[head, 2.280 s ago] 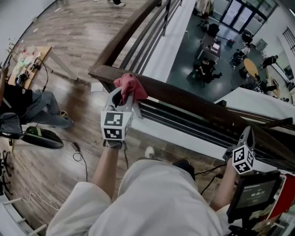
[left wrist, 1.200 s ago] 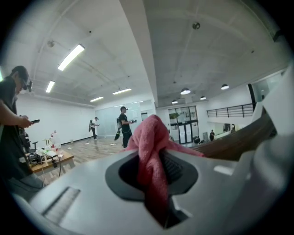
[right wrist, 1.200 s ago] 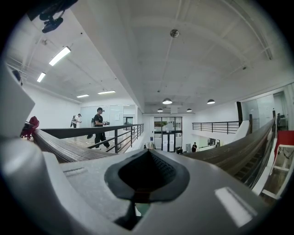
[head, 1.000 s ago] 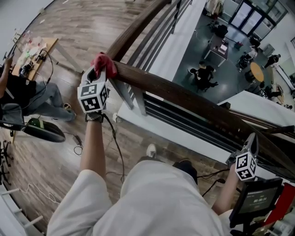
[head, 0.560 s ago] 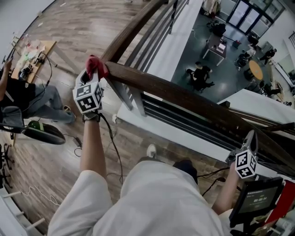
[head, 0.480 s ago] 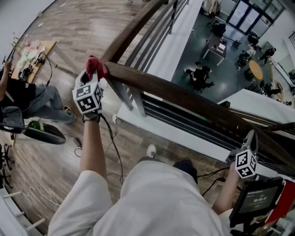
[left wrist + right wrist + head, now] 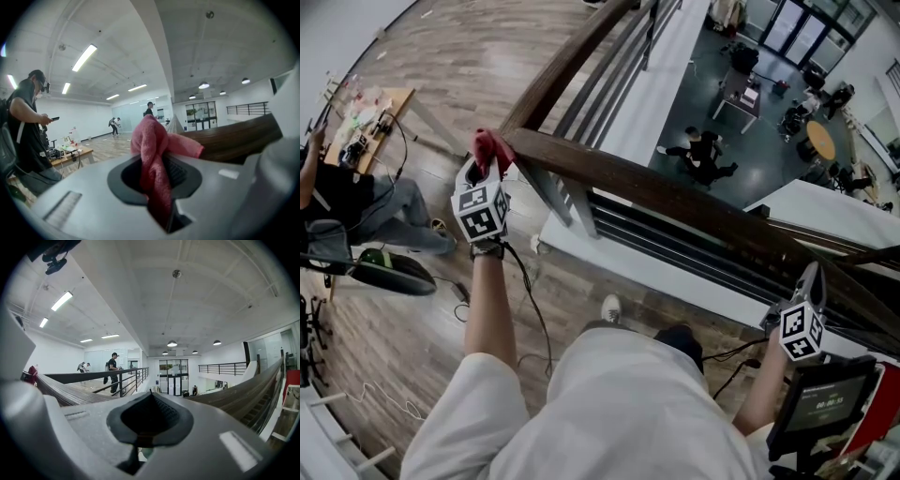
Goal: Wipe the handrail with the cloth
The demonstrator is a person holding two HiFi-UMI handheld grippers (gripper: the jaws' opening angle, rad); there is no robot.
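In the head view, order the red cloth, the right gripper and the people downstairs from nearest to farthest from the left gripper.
1. Red cloth: clamped in the left gripper's jaws.
2. Right gripper: far right, low in view.
3. People downstairs: floor below, upper right.

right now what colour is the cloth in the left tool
Pinkish red. The cloth shows best in the left gripper view, pinched in the left tool.

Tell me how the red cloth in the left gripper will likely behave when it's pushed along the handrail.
Probably floppy: the cloth bunches and folds over where the left gripper pinches it. Likely light, since a loose flap sticks out sideways unsupported. Its fuzzy surface should drag on the wooden handrail rather than slip.
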